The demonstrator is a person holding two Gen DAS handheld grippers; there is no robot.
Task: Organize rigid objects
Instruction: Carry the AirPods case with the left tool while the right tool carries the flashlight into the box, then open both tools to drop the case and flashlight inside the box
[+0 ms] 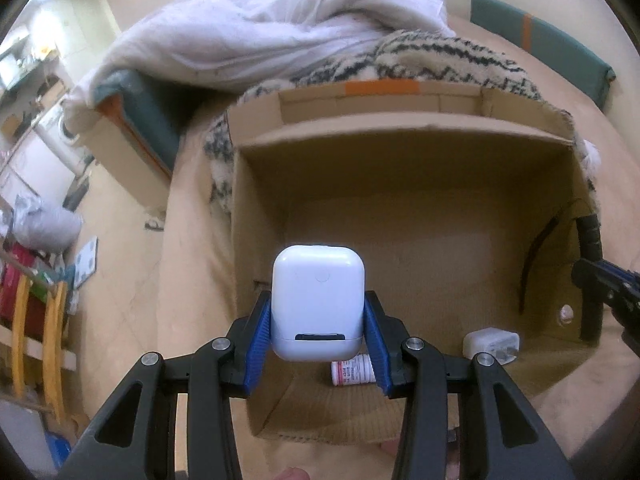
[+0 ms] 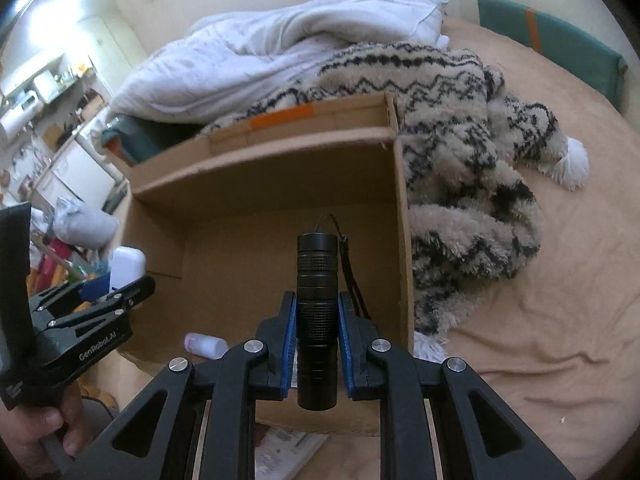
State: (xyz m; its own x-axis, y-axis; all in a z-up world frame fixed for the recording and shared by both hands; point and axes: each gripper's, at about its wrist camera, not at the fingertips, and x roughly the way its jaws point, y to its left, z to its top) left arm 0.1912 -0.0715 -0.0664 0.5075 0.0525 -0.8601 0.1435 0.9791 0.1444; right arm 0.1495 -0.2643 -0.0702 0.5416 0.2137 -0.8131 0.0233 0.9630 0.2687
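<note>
My left gripper [image 1: 318,328] had its jaws clamped on a white earbud case [image 1: 318,300]. My right gripper [image 2: 318,344] had its jaws squeezed tight on a black flashlight [image 2: 316,320]. Both were above the open cardboard box [image 1: 400,148] on the bed [image 2: 540,320]. At the bottom of the box lay a small pill bottle [image 1: 354,370] at 6 o'clock and a white charger [image 1: 492,346] at 4 o'clock. To do this well, I thought I should lower each thing to a bare bit of the box floor, near 12 o'clock, then let go gently. I should keep my two grippers apart so they did not bump.
</note>
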